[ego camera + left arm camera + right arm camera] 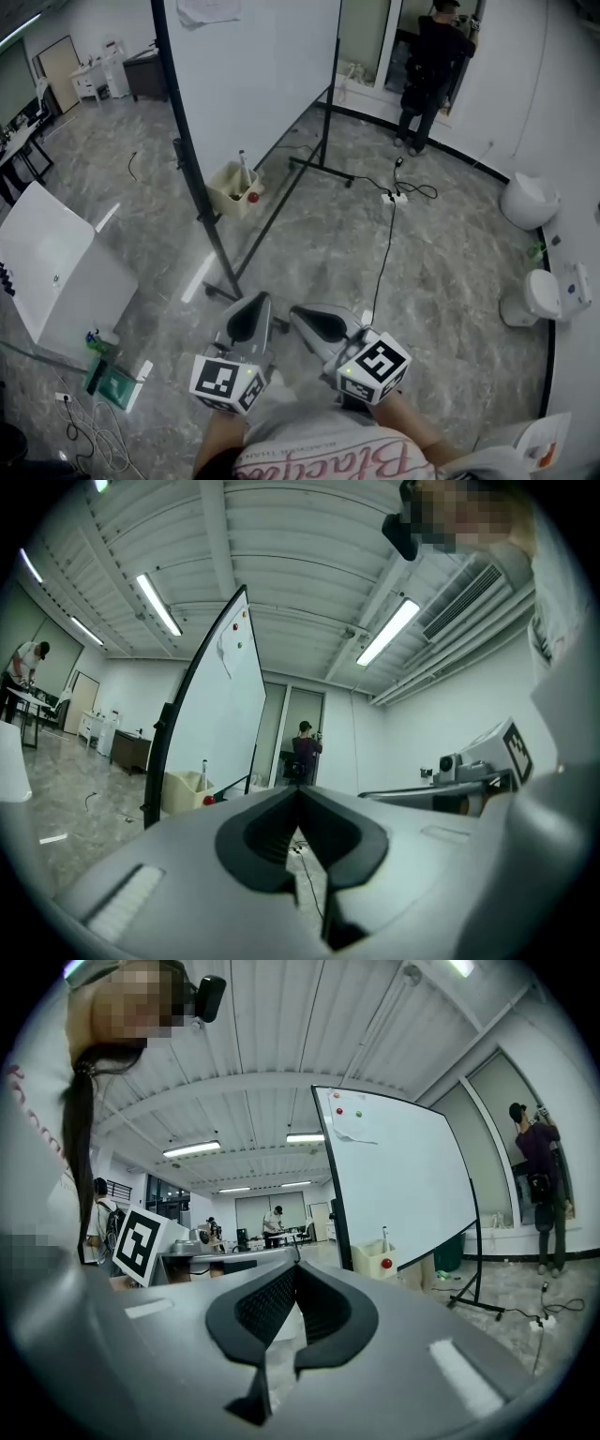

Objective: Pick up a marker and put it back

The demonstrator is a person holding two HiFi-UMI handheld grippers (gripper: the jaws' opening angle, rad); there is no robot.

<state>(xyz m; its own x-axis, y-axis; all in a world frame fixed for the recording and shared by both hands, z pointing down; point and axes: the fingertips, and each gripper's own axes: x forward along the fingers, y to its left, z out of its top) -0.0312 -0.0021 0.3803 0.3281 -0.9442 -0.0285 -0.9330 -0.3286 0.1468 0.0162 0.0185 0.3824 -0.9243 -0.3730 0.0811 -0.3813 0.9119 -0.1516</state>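
Note:
A whiteboard (253, 66) on a black wheeled stand stands ahead of me. A beige box (232, 187) hangs low on its frame, with a marker (242, 161) upright in it and a small red thing (252, 197) beside that. The same box (185, 790) and marker (203, 767) show in the left gripper view, and the box (375, 1258) and marker (383, 1235) in the right gripper view. My left gripper (259, 299) and right gripper (296, 314) are held close to my body, well short of the box. Both are shut with nothing between the jaws.
A person (431, 66) stands at the far doorway. A power strip (397, 197) with a cable lies on the floor right of the stand. A white board (66, 272) lies at the left, and two white round stools (530, 202) stand at the right.

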